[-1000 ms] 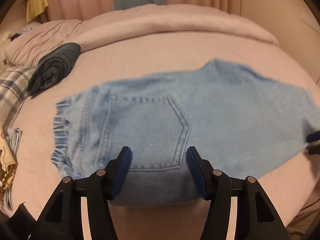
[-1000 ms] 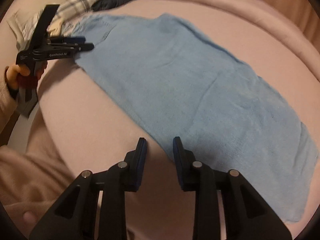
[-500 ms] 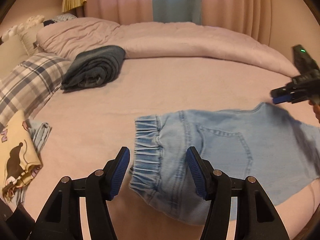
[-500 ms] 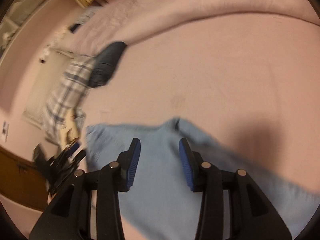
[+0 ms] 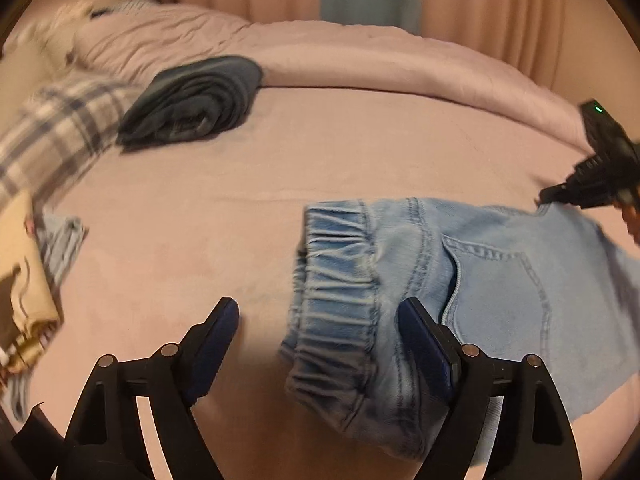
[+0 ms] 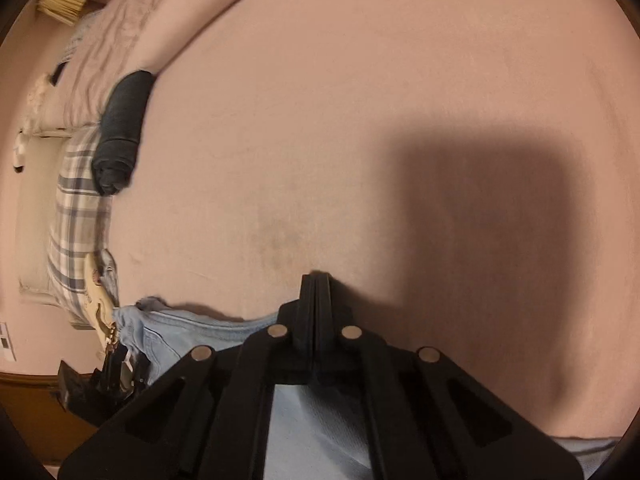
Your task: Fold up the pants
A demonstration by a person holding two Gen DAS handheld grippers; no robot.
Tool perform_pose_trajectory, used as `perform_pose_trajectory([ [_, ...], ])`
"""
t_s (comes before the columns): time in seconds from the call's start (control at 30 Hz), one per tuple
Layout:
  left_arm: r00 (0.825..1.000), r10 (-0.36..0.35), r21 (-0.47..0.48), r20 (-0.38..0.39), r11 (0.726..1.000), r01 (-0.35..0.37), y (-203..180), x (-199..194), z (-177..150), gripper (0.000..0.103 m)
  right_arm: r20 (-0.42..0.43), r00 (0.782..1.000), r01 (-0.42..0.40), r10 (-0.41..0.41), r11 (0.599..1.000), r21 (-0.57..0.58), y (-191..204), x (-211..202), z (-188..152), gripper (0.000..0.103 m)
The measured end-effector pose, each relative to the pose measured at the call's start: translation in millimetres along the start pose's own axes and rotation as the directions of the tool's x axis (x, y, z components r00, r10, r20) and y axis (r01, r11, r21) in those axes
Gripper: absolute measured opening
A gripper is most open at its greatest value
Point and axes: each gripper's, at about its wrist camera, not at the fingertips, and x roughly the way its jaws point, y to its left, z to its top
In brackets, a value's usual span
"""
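The jeans lie flat on the bed, light denim, back pocket up. All positions below are given relative to the jeans.

**Tool state**
- Left gripper: jaws spread wide, holding nothing. The elastic waistband lies between and just beyond the two fingers; the right-side finger overlaps the denim near the pocket seam, the left-side finger stands over bare bed. Whether either finger touches the cloth cannot be told.
- Right gripper: jaws pressed together. Denim runs directly under its frame and along its left side in the right wrist view. In the left wrist view its tips sit at the far edge of the jeans, at the crotch side. It is judged to be pinching that edge; the actual bite on the cloth is hidden.

**Governing relation**
- The long axis of the jeans runs from the waistband, at the left gripper, away toward the legs on the right-gripper side, which pass out of view.
- The left gripper is nearer the waistband; the right gripper is on the far long edge.
- Judgement: the next move needs the left gripper to close on the waistband, so both grippers can carry one long edge across the axis.

**Other items**
- A dark folded garment lies well beyond the waistband, clear of the fold path.
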Motion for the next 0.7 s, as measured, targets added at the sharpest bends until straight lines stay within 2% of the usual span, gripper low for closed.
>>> perform_pose_trajectory([
  [0.07,1.000,0.016,-0.020,0.021,1.000,-0.015,6,-14,0,0.084,0.054,0.998,0.026,-0.023,0.998,-0.059,14,-15,-5,0.011],
  [0.13,0.998,0.015,-0.031,0.060,0.999,-0.013,8,-34,-2,0.084,0.150,0.987,0.082,-0.055,0.981,-0.177,32,-44,-23,0.016],
  [0.2,0.994,0.017,-0.023,0.109,1.000,-0.015,4,-55,-4,0.084,0.200,0.977,0.134,-0.074,0.943,-0.305,53,-65,-52,0.026],
  [0.33,0.982,-0.007,0.004,0.189,1.000,0.006,-12,-78,-7,0.084,0.242,0.961,0.233,-0.135,0.868,-0.439,46,-83,-111,0.027],
  [0.4,0.987,-0.024,0.014,0.161,1.000,0.022,-27,-63,-5,0.084,0.247,0.951,0.285,-0.186,0.839,-0.464,37,-72,-128,0.025],
  [0.47,0.995,-0.056,0.042,0.082,0.998,0.052,-43,-35,-2,0.083,0.238,0.936,0.344,-0.259,0.818,-0.460,19,-54,-128,0.024],
  [0.5,0.999,-0.033,0.073,0.021,0.997,0.031,-55,-12,-3,0.083,0.234,0.922,0.384,-0.310,0.811,-0.442,8,-39,-123,0.024],
  [0.53,1.000,-0.004,0.090,-0.016,0.996,0.006,-60,1,-3,0.083,0.184,0.929,0.369,-0.321,0.845,-0.388,-9,-22,-113,0.024],
  [0.57,0.998,0.049,0.111,-0.038,0.993,-0.044,-65,13,-3,0.084,0.195,0.942,0.328,-0.274,0.880,-0.343,-16,-21,-105,0.025],
  [0.6,0.997,0.068,0.111,-0.026,0.992,-0.065,-68,13,0,0.085,0.213,0.950,0.289,-0.230,0.906,-0.309,-20,-27,-98,0.024],
  [0.67,0.998,0.058,0.077,-0.038,0.995,-0.055,-66,4,7,0.085,0.162,0.967,0.230,-0.198,0.950,-0.213,-26,-38,-89,0.025],
  [0.7,0.999,0.036,0.058,-0.024,0.998,-0.034,-64,-7,9,0.085,0.169,0.967,0.223,-0.190,0.953,-0.204,-25,-48,-91,0.026],
])
